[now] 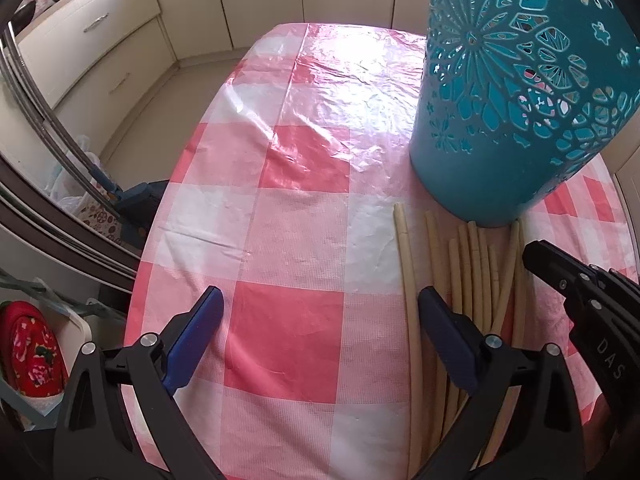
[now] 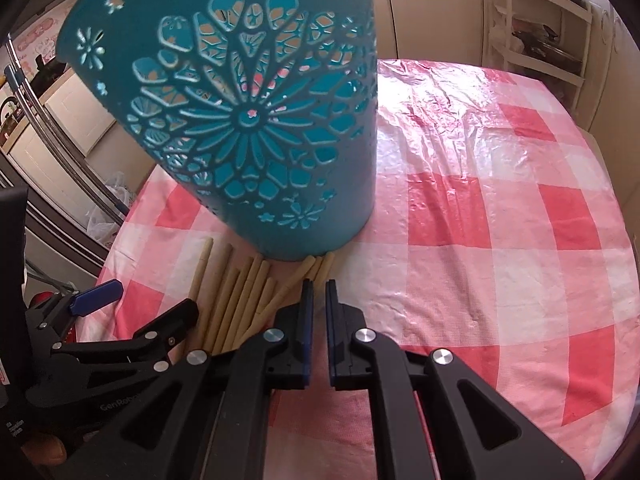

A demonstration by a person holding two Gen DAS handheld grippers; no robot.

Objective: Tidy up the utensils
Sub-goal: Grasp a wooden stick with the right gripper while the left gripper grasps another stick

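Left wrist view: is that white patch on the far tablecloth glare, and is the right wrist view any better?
Left wrist view: yes, glare washes out the far tablecloth; the chopsticks stay sharp. Right wrist view: glare again beyond the teal holder, and fisheye bends the table's edge.

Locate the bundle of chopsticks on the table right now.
The chopsticks lie flat on the checked tablecloth, tips at the base of the teal holder. In the left wrist view they sit lower right; in the right wrist view, lower left.

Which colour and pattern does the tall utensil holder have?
Teal, with cut-out flower patterns; the utensil holder shows best in the right wrist view.
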